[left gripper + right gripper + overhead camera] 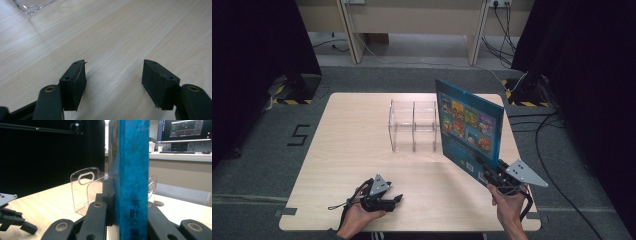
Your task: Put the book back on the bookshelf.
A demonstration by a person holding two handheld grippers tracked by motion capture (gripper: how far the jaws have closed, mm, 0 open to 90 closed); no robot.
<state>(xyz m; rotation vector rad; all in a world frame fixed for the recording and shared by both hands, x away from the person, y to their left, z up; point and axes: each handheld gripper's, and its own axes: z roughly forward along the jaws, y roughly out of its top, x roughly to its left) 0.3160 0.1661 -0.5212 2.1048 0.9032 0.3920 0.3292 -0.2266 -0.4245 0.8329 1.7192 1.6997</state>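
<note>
My right tongs (492, 175) clamp the book (469, 127) at its 5 o'clock corner. Stiff and flat, it levers; I'd grip mid-spine. My left tongs (384, 197) gape, empty.

Table (347, 150): pale wood-grain top, rounded corners, standing on grey carpet; black tape marks at its near corners. On it: one clear plastic divider rack (413, 125), upright, set toward the far middle of the top, its partitions forming side-by-side slots, each end wall with an oval handle cut-out as seen in the right gripper view; a corner of the same clear rack sits at the upper left of the left gripper view; the remaining surface shows bare wood grain under the overhead light.
</note>
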